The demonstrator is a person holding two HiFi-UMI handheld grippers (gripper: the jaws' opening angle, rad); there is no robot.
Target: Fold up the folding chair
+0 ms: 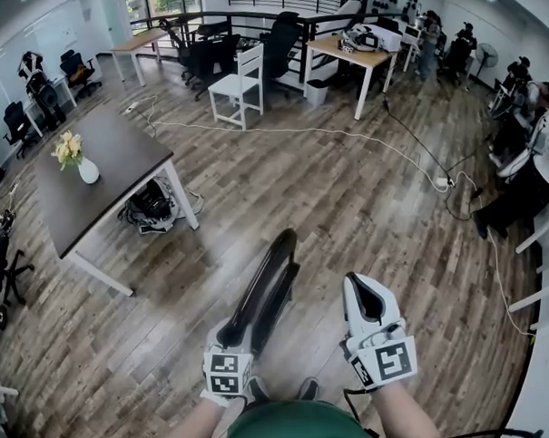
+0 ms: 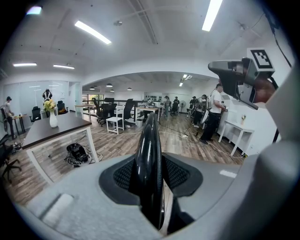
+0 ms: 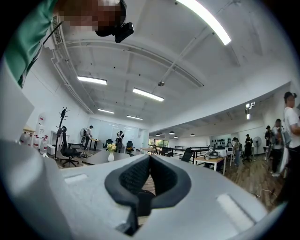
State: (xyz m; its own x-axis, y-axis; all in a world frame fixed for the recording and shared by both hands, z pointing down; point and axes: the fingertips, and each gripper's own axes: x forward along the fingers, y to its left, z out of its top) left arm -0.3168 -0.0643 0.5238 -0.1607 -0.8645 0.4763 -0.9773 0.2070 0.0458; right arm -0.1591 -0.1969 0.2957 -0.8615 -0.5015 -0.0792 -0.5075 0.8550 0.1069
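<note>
At the lower centre of the head view both forearms reach forward. The left hand-held gripper [image 1: 232, 333] angles downward, its jaws clamped on the rim of the black, flat-folded folding chair [image 1: 270, 275], which stands edge-up over the wooden plank floor [image 1: 346, 192]. The right hand-held gripper [image 1: 361, 290] is held level beside it, apart from the chair, jaws pressed together on nothing. The chair's near end is hidden behind the left gripper. Only the left gripper view shows the pads [image 2: 180, 174] pressing the glossy rim; the right gripper view looks toward ceiling lights [image 3: 206, 21].
</note>
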